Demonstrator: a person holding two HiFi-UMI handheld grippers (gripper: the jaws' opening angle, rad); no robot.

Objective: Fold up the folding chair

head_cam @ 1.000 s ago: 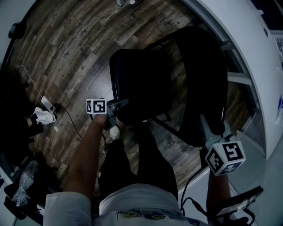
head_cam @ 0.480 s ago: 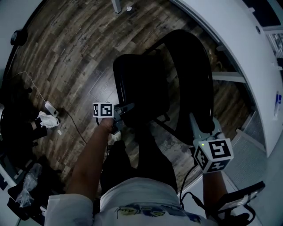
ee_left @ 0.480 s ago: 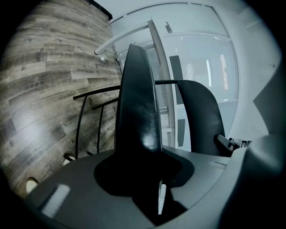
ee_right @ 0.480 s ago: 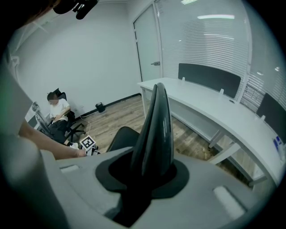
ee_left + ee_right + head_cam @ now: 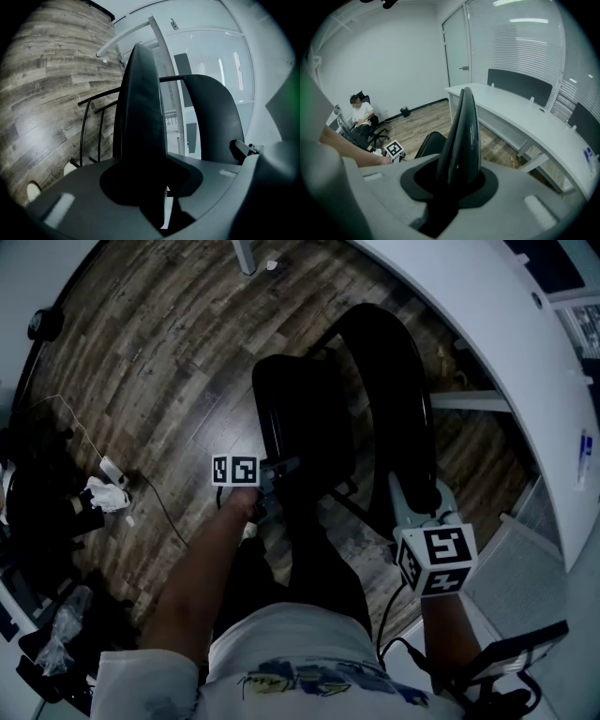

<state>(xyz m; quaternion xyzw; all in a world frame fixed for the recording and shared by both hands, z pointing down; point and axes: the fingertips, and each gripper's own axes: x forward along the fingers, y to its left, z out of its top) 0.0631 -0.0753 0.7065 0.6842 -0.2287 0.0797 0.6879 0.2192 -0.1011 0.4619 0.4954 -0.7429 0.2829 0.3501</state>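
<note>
The black folding chair stands on the wood floor, its seat (image 5: 305, 418) tipped up on edge toward the backrest (image 5: 394, 390). My left gripper (image 5: 281, 472) is shut on the seat's front edge (image 5: 143, 117), which runs upright between the jaws; they have just been closing on it. The backrest (image 5: 215, 117) shows behind it. My right gripper (image 5: 417, 502) is shut on the top edge of the backrest (image 5: 464, 136). In the right gripper view the seat (image 5: 429, 143) and the left gripper's marker cube (image 5: 394, 149) lie below.
A long curved white desk (image 5: 487, 343) stands close behind the chair. A power strip with a cable (image 5: 112, 470) and dark bags (image 5: 37, 493) lie on the floor at the left. A seated person (image 5: 361, 117) is in the far corner, near a door (image 5: 457, 44).
The left gripper has moved up and toward the backrest with the seat's front edge, so the seat stands steeper and nearer the backrest. The right gripper has shifted slightly left with the backrest.
</note>
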